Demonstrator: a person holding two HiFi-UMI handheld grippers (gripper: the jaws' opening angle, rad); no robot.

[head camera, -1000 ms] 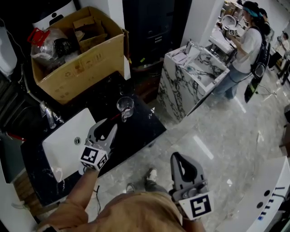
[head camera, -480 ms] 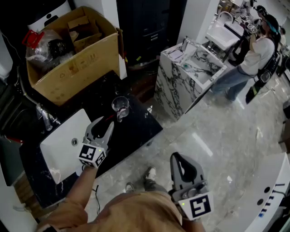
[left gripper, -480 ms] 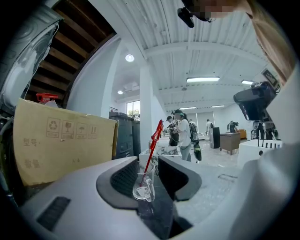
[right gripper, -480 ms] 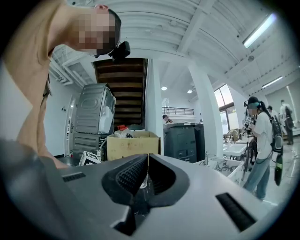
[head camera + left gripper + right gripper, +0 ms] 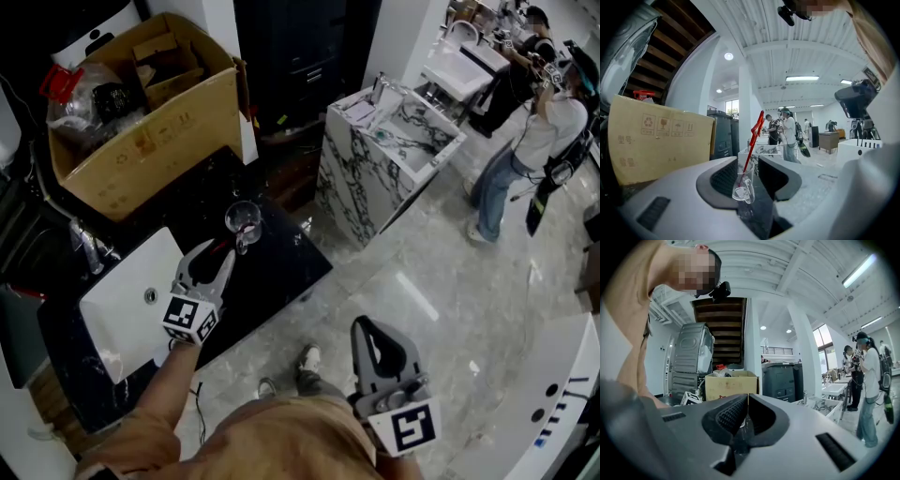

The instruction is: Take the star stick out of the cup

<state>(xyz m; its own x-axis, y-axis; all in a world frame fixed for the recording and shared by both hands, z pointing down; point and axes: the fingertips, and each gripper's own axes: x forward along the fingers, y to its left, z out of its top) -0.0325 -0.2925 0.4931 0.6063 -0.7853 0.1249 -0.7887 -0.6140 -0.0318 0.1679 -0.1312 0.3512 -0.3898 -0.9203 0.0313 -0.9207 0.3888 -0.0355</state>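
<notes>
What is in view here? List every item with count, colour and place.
cup: one, clear, on the counter just ahead of the left gripper
star stick: one, red, standing in the cup
counter: one, black, left
sink: one, white, set in the counter
faucet: one, metal, by the sink
box: one, brown, beyond the cup
marble unit: one, white with dark veins, right of the counter
bystanders: two, one in a white top, top right
left gripper: one, grey, fingers open
right gripper: one, grey, fingers shut, over the floor
</notes>
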